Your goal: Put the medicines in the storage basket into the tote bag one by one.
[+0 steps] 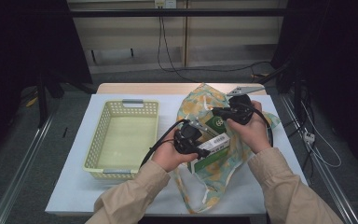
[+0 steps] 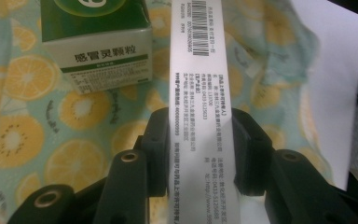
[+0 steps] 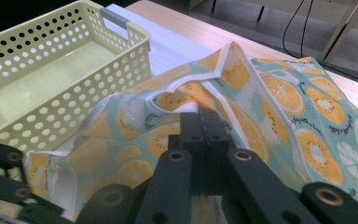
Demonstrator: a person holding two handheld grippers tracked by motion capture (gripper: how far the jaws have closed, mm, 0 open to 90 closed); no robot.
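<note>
The right gripper (image 3: pixel 204 116) is pinching the bag (image 3: pixel 279 107) edge, jaws pressed together on the cloth, probably lifting it so the mouth gapes. The left gripper (image 2: pixel 196 154) is clamping a white box (image 2: pixel 196 70) just above the bag, beside a green box (image 2: pixel 98 42), likely bound for the basket (image 1: pixel 103 119).

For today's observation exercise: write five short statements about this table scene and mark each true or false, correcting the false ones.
1. The left hand-held gripper is clamped on a white box. True.
2. The basket holds a green box. False: it is empty; the green box lies on the bag.
3. The right hand-held gripper is shut on the bag. True.
4. The bag is plain blue. False: it has a citrus-slice print.
5. The basket sits right of the bag. False: in the high view it is left.
</note>
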